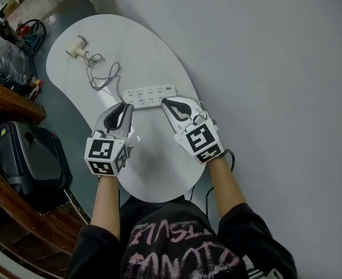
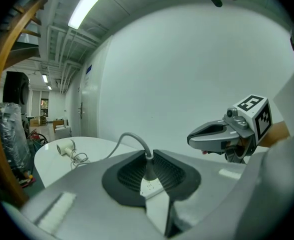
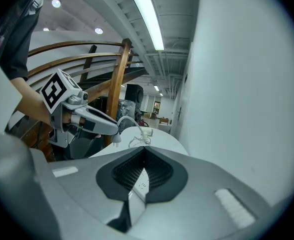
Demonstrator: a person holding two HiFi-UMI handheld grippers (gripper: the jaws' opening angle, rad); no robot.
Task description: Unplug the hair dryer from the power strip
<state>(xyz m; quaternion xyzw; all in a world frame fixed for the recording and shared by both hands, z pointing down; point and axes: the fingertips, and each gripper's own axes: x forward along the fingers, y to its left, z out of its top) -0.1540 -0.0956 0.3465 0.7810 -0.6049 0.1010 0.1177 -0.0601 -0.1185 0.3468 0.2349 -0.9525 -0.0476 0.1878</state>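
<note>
Two closed: left gripper (image 1: 126,106) on plug (image 2: 148,170), right gripper (image 1: 166,101) on power strip (image 1: 148,95)

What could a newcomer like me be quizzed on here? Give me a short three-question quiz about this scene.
1. True or false: the hair dryer lies on the table, far from both grippers.
2. The left gripper has its jaws shut on: A) the hair dryer, B) the plug, C) nothing.
3. Fill in: the right gripper has its jaws at the white ___.
Key: 1 true; 2 B; 3 power strip.
</note>
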